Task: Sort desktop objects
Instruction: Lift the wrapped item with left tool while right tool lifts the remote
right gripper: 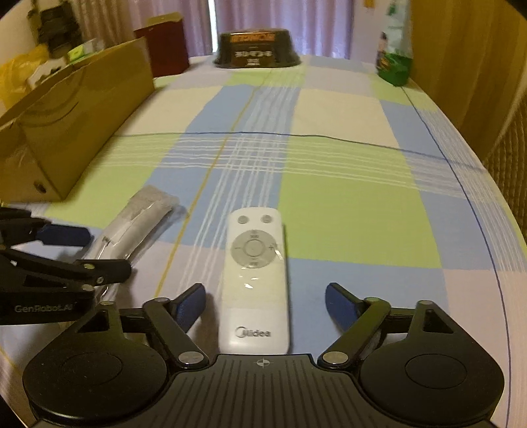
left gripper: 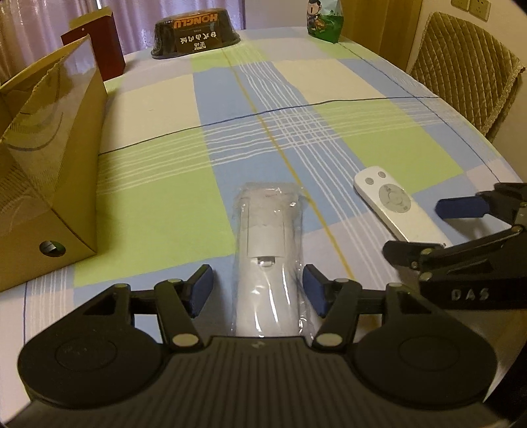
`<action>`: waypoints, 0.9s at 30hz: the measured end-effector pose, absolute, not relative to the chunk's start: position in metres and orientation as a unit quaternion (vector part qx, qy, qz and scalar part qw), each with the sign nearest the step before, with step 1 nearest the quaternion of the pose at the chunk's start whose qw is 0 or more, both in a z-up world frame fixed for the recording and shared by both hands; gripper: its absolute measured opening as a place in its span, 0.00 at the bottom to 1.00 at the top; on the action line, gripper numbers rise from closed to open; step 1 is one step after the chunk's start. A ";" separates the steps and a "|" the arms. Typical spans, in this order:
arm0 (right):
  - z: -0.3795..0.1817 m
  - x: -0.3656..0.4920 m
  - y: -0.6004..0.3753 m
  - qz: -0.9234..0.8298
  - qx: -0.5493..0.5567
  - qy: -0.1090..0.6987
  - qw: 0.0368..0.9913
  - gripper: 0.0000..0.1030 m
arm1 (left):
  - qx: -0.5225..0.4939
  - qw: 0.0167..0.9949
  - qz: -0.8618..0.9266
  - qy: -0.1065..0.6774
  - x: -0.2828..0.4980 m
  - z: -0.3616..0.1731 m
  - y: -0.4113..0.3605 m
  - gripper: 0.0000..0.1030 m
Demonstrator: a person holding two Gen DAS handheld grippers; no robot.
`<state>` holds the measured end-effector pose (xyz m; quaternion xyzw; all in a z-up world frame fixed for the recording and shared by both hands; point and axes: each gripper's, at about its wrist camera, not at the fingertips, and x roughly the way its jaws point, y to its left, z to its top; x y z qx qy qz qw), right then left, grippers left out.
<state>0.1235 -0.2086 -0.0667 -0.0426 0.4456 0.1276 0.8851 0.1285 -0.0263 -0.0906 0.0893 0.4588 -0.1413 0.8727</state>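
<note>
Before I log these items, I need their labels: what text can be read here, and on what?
"HONGLU", upside down: black plastic-wrapped bowl; the characters beneath are too small.
"Midea": bare white remote control.
"DAS": right gripper body.
"GenRobot.AI": left gripper body.
Green snack bag: cartoon figure, print unreadable.
Bagged white remote: none.

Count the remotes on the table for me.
2. A plastic-wrapped remote lies between the open left gripper's fingers; a bare white Midea remote lies between the open right gripper's fingers. The cardboard box may hide more.
</note>
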 end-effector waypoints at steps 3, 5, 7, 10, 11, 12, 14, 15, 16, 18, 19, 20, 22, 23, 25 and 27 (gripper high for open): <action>-0.066 0.123 -0.204 0.139 -0.053 0.444 0.884 0.68 | 0.087 0.873 -0.145 0.457 0.129 -0.091 -0.027 0.53; -0.067 0.122 -0.203 0.140 -0.054 0.442 0.884 0.65 | 0.087 0.873 -0.149 0.456 0.128 -0.091 -0.027 0.50; -0.067 0.123 -0.204 0.136 -0.055 0.441 0.885 0.58 | 0.087 0.873 -0.152 0.455 0.128 -0.091 -0.027 0.45; -0.067 0.123 -0.203 0.133 -0.055 0.441 0.886 0.55 | 0.084 0.874 -0.156 0.453 0.127 -0.091 -0.028 0.38; -0.067 0.123 -0.203 0.134 -0.057 0.441 0.886 0.55 | 0.084 0.874 -0.157 0.452 0.127 -0.091 -0.029 0.36; -0.067 0.123 -0.202 0.134 -0.059 0.440 0.886 0.50 | 0.085 0.875 -0.157 0.450 0.126 -0.091 -0.029 0.34; -0.066 0.123 -0.201 0.135 -0.066 0.439 0.886 0.44 | 0.086 0.875 -0.158 0.449 0.125 -0.091 -0.030 0.33; -0.066 0.123 -0.200 0.137 -0.067 0.439 0.886 0.39 | 0.087 0.875 -0.158 0.450 0.125 -0.090 -0.030 0.33; -0.065 0.124 -0.200 0.138 -0.068 0.439 0.885 0.39 | 0.088 0.874 -0.158 0.450 0.125 -0.090 -0.031 0.32; -0.065 0.124 -0.200 0.138 -0.066 0.441 0.884 0.39 | 0.089 0.872 -0.160 0.453 0.123 -0.089 -0.031 0.32; -0.065 0.124 -0.200 0.139 -0.065 0.442 0.884 0.38 | 0.090 0.871 -0.162 0.455 0.122 -0.089 -0.031 0.32; -0.064 0.123 -0.200 0.141 -0.064 0.442 0.883 0.38 | 0.090 0.870 -0.163 0.456 0.120 -0.088 -0.031 0.32; -0.064 0.121 -0.200 0.144 -0.061 0.443 0.883 0.38 | 0.093 0.869 -0.163 0.457 0.115 -0.087 -0.030 0.32; -0.063 0.119 -0.200 0.145 -0.061 0.444 0.882 0.38 | 0.093 0.869 -0.162 0.458 0.112 -0.086 -0.030 0.32; -0.061 0.116 -0.199 0.147 -0.061 0.443 0.882 0.38 | 0.090 0.870 -0.158 0.459 0.106 -0.084 -0.027 0.32; -0.057 0.113 -0.199 0.150 -0.063 0.438 0.884 0.38 | 0.087 0.870 -0.155 0.460 0.100 -0.082 -0.023 0.32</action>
